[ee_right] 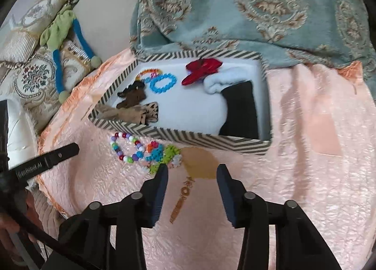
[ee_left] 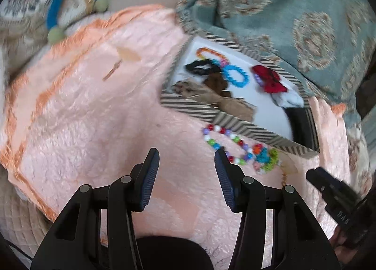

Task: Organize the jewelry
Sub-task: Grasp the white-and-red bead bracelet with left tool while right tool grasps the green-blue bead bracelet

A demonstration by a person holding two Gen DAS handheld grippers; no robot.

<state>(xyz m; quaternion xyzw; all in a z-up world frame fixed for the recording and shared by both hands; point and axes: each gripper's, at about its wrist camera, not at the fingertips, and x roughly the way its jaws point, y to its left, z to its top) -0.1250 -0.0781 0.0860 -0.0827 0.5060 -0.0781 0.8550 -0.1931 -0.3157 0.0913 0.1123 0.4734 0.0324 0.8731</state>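
Observation:
A striped box [ee_right: 183,135] [ee_left: 188,105] sits on the pink quilt. It holds a blue ring bracelet [ee_right: 162,83] [ee_left: 235,75], a red bow [ee_right: 202,69] [ee_left: 270,79], brown and black hair pieces and a folded white cloth. A multicoloured bead bracelet [ee_right: 127,147] [ee_left: 223,140] and bright flower pieces [ee_right: 162,152] [ee_left: 265,154] lie on the quilt in front of the box. A gold chain [ee_right: 183,197] lies between my right gripper's fingers. My right gripper [ee_right: 192,169] is open above it. My left gripper [ee_left: 186,153] is open and empty, just left of the beads.
A teal patterned blanket [ee_right: 258,6] is heaped behind the box. Embroidered cushions [ee_right: 35,77] with blue and green cords lie at the left. The pink quilt [ee_left: 82,117] spreads to the left and right of the box.

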